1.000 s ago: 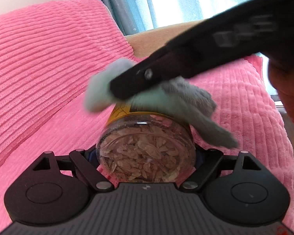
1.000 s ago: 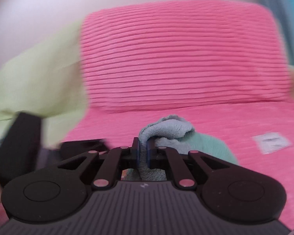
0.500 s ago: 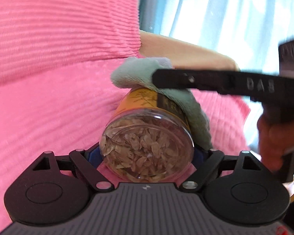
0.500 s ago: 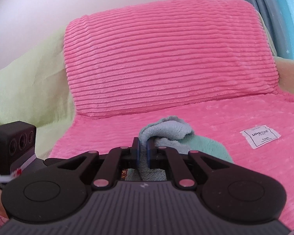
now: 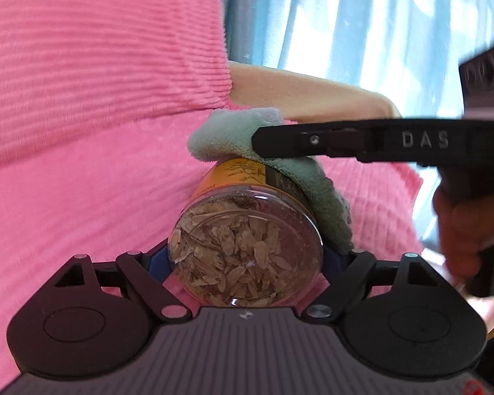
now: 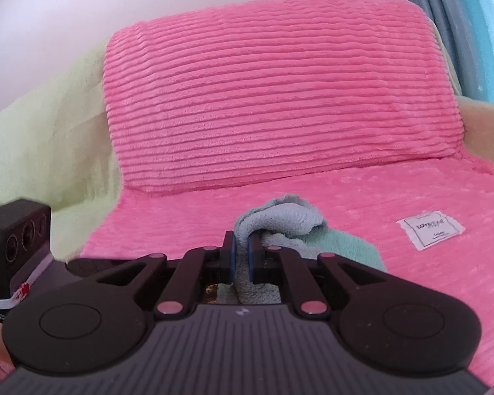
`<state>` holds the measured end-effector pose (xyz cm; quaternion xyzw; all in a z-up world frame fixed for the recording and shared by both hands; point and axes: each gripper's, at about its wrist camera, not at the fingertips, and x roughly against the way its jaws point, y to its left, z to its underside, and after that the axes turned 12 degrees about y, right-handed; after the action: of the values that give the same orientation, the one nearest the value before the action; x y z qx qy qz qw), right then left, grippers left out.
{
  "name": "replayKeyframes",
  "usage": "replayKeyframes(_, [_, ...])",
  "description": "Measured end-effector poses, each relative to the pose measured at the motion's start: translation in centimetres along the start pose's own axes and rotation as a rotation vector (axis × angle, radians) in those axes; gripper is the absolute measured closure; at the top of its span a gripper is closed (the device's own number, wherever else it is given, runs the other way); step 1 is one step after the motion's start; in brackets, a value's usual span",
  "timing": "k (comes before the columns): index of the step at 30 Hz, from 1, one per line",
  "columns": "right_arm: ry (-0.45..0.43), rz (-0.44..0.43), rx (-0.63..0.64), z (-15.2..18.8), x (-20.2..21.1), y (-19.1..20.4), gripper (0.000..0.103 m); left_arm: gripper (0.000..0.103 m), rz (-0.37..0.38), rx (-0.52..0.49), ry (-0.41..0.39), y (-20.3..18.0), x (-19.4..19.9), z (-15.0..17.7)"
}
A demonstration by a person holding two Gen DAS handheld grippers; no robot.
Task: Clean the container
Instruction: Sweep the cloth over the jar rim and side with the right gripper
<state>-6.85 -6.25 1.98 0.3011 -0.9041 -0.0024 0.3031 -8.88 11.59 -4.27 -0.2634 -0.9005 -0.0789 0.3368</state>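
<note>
Currently, left tool (image 5: 247, 256): clamped the flake-filled jar (image 5: 247, 247).
Right tool (image 6: 242, 253): pinched a green cloth (image 5: 233, 135) on the jar's far side.
Advice: press steadily, rotating the jar.

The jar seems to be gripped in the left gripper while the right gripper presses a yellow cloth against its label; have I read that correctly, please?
Nearly: the cloth is pale green with a grey side, not yellow. The left wrist view shows it draped over the jar, which the left gripper grips, and the right wrist view shows the right gripper shut on that cloth.
</note>
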Motion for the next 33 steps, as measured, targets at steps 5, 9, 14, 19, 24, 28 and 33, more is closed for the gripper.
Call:
replayKeyframes(5, [0.005, -0.006, 0.018, 0.1, 0.3, 0.4, 0.097, 0.018, -0.118, -0.188, 0.004, -2.3, -0.2, 0.3])
replayKeyframes(9, [0.009, -0.01, 0.032, 0.2, 0.5, 0.7, 0.099, 0.018, -0.136, -0.213, 0.003, -2.9, -0.1, 0.4])
replayKeyframes(14, [0.012, -0.025, 0.03, 0.3, 0.7, 0.7, 0.099, 0.018, -0.127, -0.195, 0.004, -3.0, 0.1, 0.5])
replayKeyframes(19, [0.01, -0.016, 0.028, 0.2, 0.5, 0.9, 0.098, 0.016, -0.079, -0.084, 0.024, -2.2, 0.6, 0.4])
replayKeyframes(24, [0.008, -0.023, -0.005, 0.2, 0.5, 0.5, 0.099, 0.016, 0.051, 0.107, 0.011, 0.1, 1.5, 0.8])
replayKeyframes(28, [0.015, -0.04, -0.002, 0.1, 0.5, 0.5, 0.098, 0.016, 0.108, 0.183, 0.0, 1.3, 1.7, 1.2])
replayKeyframes(33, [0.025, -0.061, 0.002, 0.0, 0.4, 0.4, 0.098, 0.017, 0.106, 0.178, -0.017, 1.6, 1.8, 1.2])
